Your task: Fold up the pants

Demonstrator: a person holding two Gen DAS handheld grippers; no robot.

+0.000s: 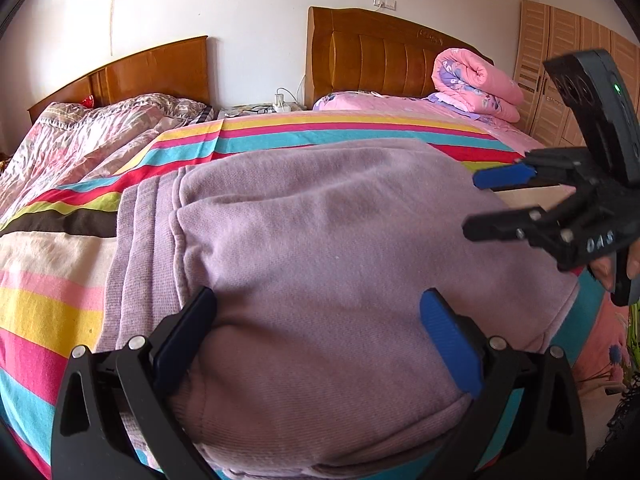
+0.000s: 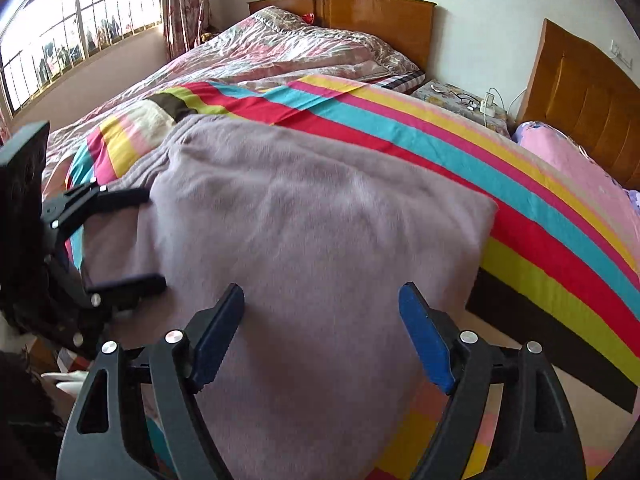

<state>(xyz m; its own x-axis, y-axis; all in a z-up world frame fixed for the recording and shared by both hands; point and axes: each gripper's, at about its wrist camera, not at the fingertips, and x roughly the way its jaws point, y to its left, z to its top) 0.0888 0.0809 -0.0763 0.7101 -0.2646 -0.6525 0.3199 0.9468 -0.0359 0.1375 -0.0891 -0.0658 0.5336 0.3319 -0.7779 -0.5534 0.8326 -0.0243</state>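
Note:
The lilac knit pants (image 1: 320, 240) lie folded in a thick stack on the striped bedsheet (image 1: 60, 308); a ribbed band shows at their left edge. They also fill the middle of the right wrist view (image 2: 312, 220). My left gripper (image 1: 318, 312) is open, its jaws wide apart just above the near part of the pants. My right gripper (image 2: 322, 306) is open over the pants too, holding nothing. It also shows in the left wrist view (image 1: 480, 204) at the pants' right side, jaws apart. The left gripper shows in the right wrist view (image 2: 154, 236) at the pants' left edge.
The striped sheet (image 2: 520, 208) covers the bed. A rumpled floral quilt (image 1: 100, 132) lies at the far left, a rolled pink quilt (image 1: 476, 80) at the far right by the wooden headboard (image 1: 380, 56). A nightstand with cables (image 2: 464, 100) stands between the headboards. A wardrobe (image 1: 560, 60) stands at the right.

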